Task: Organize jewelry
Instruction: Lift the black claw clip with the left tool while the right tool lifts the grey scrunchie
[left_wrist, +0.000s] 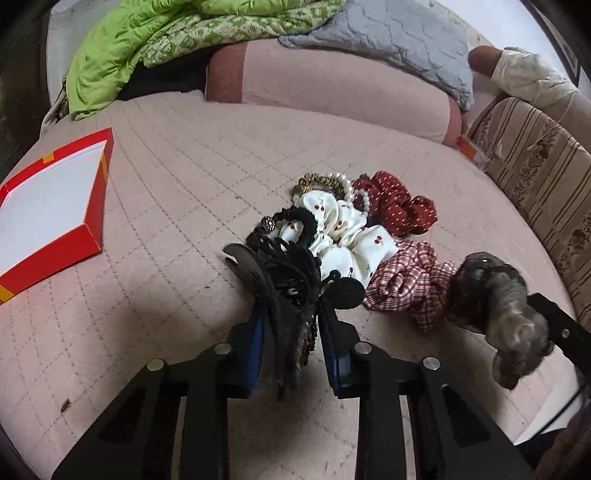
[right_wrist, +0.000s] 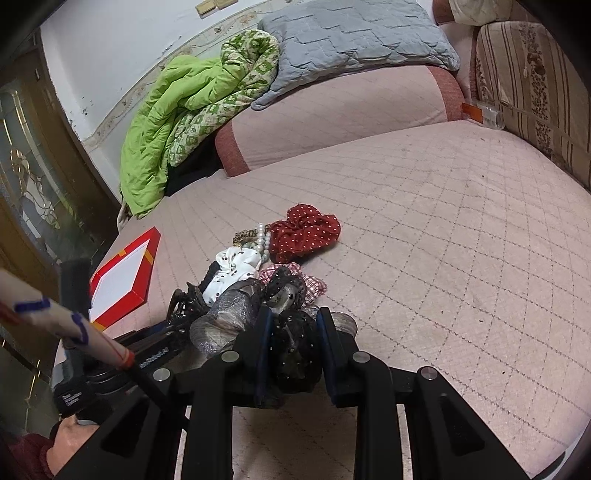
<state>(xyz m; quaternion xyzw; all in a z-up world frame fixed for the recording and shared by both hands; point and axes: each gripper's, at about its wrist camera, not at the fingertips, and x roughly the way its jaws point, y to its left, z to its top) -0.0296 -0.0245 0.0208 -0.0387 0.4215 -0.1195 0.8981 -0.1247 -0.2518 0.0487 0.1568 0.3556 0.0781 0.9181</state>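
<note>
While both grippers hang low over the bed (left_wrist: 155, 192), each has its fingers narrowed on an accessory. Left gripper (left_wrist: 291, 325): blue-padded fingers (left_wrist: 255, 350) clamp a black claw clip (left_wrist: 284, 273). The clip's long axis runs along the fingers, away from the camera and slightly left, with its toothed end toward the pile. Right gripper (right_wrist: 293, 332): fingers (right_wrist: 264, 343) pinch a grey sheer bow (right_wrist: 291, 339) with small dots; the fabric bunches between the pads and spills out to the left as a glittery lobe, so its long axis lies roughly across the fingers.

Pile on the quilt, just ahead of both grippers: white scrunchie (left_wrist: 343, 236), red dotted scrunchie (left_wrist: 395, 206), plaid scrunchie (left_wrist: 402, 284), pearl band (left_wrist: 351, 192), black scrunchie (left_wrist: 295, 221).

Left view only: the red box (left_wrist: 88, 236) nearly whole, white inside, well to the left of the pile; the bow seen side-on at right. Right view only: the left gripper's body and a sleeve (right_wrist: 55, 317) at lower left; the door (right_wrist: 33, 177); more of the green blanket (right_wrist: 173, 122).
</note>
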